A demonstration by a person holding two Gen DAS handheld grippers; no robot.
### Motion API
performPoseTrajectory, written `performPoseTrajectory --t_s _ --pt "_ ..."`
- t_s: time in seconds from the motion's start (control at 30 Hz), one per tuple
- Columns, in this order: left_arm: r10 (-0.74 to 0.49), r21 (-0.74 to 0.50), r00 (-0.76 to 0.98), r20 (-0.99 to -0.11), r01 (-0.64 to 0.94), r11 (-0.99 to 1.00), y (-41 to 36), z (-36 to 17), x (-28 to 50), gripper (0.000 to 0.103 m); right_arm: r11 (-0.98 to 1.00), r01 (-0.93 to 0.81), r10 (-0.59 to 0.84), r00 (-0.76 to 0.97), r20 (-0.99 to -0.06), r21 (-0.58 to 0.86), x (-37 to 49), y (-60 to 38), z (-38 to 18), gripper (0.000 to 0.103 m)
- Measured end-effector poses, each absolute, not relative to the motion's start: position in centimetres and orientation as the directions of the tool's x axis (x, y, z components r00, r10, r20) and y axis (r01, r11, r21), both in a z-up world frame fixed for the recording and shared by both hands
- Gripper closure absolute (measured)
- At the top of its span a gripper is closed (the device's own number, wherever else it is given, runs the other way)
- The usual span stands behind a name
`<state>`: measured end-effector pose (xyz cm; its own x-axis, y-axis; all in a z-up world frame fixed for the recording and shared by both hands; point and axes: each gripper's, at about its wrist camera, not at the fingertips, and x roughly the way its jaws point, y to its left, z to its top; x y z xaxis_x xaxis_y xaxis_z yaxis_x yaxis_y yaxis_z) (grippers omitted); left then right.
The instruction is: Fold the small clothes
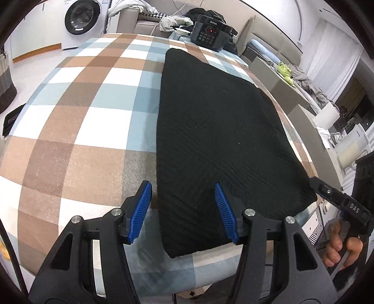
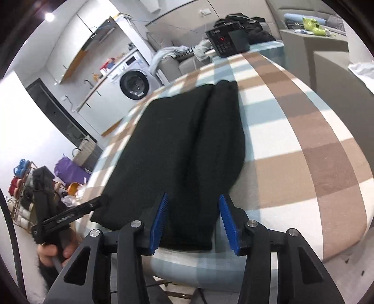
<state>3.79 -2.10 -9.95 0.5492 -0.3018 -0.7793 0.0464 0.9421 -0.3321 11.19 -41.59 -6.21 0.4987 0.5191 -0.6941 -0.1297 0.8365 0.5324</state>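
A black knitted garment (image 1: 210,131) lies folded and flat on the checked tablecloth (image 1: 81,121), running lengthwise away from me. My left gripper (image 1: 182,186) stands open over its near left edge, blue pads apart, with nothing clamped between them. In the right wrist view the garment (image 2: 187,140) shows a lengthwise crease down its middle. Over its near end my right gripper (image 2: 193,196) hovers open, and the pads do not press on the cloth. Each gripper also shows in the other's view, at the garment's near corners: the right gripper (image 1: 339,201) and the left gripper (image 2: 67,215), each held by a hand.
A black appliance (image 1: 208,32) with a red light stands at the table's far end. A small black flat object (image 1: 11,121) lies at the table's left edge. Behind are a washing machine (image 1: 81,18) and a sofa with clothes (image 1: 173,21). A grey counter (image 1: 280,79) runs along the right.
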Motion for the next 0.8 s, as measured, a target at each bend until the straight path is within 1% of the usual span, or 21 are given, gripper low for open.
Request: performPoseTrajectory --t_s 0.07,0.17,0.23,0.27,0.3,0.33,0.4,0.53,0.67,0.8 --pt "-0.311 -0.333 0.545 -0.779 0.061 0.941 -2.5 -10.0 3.8 0.05 0.835 -0.127 0.524 0.482 -0.702 0.536 11.5 -41.4 -6.7 0.057" --pt "-0.296 -0.308 0.552 -0.78 0.074 0.948 -3.0 -10.0 3.6 0.05 0.853 -0.141 0.505 0.463 -0.729 0.502 11.7 -40.6 -7.3 0.057" --pt "-0.294 -0.308 0.555 -0.779 0.07 0.949 -3.1 -10.2 3.7 0.053 0.866 -0.164 0.492 0.456 -0.742 0.473 11.9 -39.9 -7.6 0.062" --pt "-0.299 -0.313 0.559 -0.774 0.074 0.947 -3.1 -10.2 3.7 0.062 0.869 -0.178 0.489 0.452 -0.746 0.462 11.9 -39.6 -7.7 0.069" --pt "-0.304 -0.316 0.561 -0.77 0.079 0.946 -3.1 -10.2 3.7 0.072 0.87 -0.187 0.488 0.455 -0.745 0.456 12.0 -39.4 -7.7 0.073" --pt "-0.309 -0.319 0.565 -0.765 0.085 0.944 -3.2 -10.2 3.8 0.073 0.869 -0.188 0.49 0.456 -0.743 0.458 12.1 -39.3 -7.8 0.074" --pt "-0.312 -0.314 0.57 -0.76 0.099 0.944 -3.3 -10.2 4.2 0.079 0.871 -0.187 0.487 0.456 -0.744 0.455 12.4 -39.1 -8.0 0.077" --pt "-0.32 -0.331 0.579 -0.75 0.091 0.939 -3.0 -10.4 6.0 0.08 0.872 -0.182 0.485 0.459 -0.745 0.455 14.1 -39.0 -8.1 0.077" --pt "-0.311 -0.33 0.594 -0.742 0.081 0.941 -2.8 -10.4 8.7 0.08 0.873 -0.158 0.478 0.464 -0.746 0.461 17.7 -38.8 -8.4 0.077" --pt "-0.275 -0.308 0.614 -0.74 0.054 0.95 -2.3 -10.0 12.6 0.08 0.883 -0.131 0.454 0.485 -0.748 0.451 22.1 -37.8 -8.4 0.077"
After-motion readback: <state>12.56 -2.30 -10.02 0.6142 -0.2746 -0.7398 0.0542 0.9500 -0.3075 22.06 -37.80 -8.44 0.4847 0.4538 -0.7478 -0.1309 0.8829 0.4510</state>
